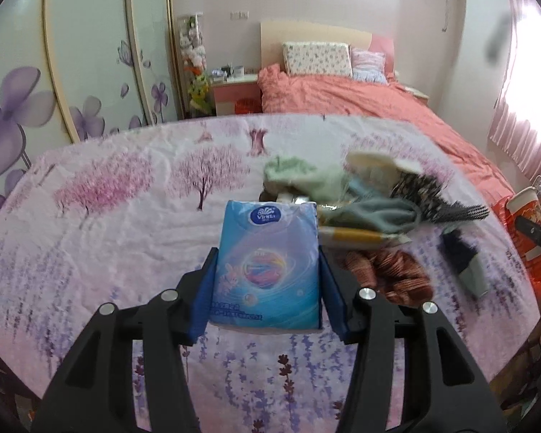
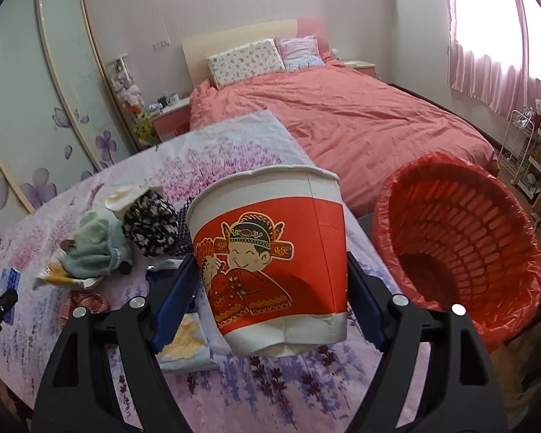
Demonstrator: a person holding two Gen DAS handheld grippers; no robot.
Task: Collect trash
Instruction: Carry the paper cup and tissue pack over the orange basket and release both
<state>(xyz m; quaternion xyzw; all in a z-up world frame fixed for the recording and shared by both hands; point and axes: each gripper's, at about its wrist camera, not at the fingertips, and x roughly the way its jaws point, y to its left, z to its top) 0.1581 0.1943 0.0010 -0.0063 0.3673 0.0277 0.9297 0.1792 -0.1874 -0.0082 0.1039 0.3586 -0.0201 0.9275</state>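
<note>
My left gripper [image 1: 267,278] is shut on a blue tissue pack [image 1: 267,263], held above the flowered tablecloth [image 1: 108,216]. My right gripper [image 2: 270,281] is shut on a red and white paper cup [image 2: 270,252] with a cartoon figure, its blue pads pressing both sides and denting the lower wall. A red bin [image 2: 461,245] lined with a red bag stands to the right of the cup, beyond the table edge, with its mouth tilted toward me. A pile of mixed items [image 1: 364,198] with socks, wrappers and a hairbrush lies right of the tissue pack.
A torn snack wrapper [image 2: 187,342] lies on the cloth under the cup. A brown knitted piece [image 1: 389,274] and a dark sock [image 1: 461,256] lie near the pile. Behind the table are a pink bed [image 2: 342,115], a wardrobe [image 1: 72,54] and a wire rack [image 2: 523,144].
</note>
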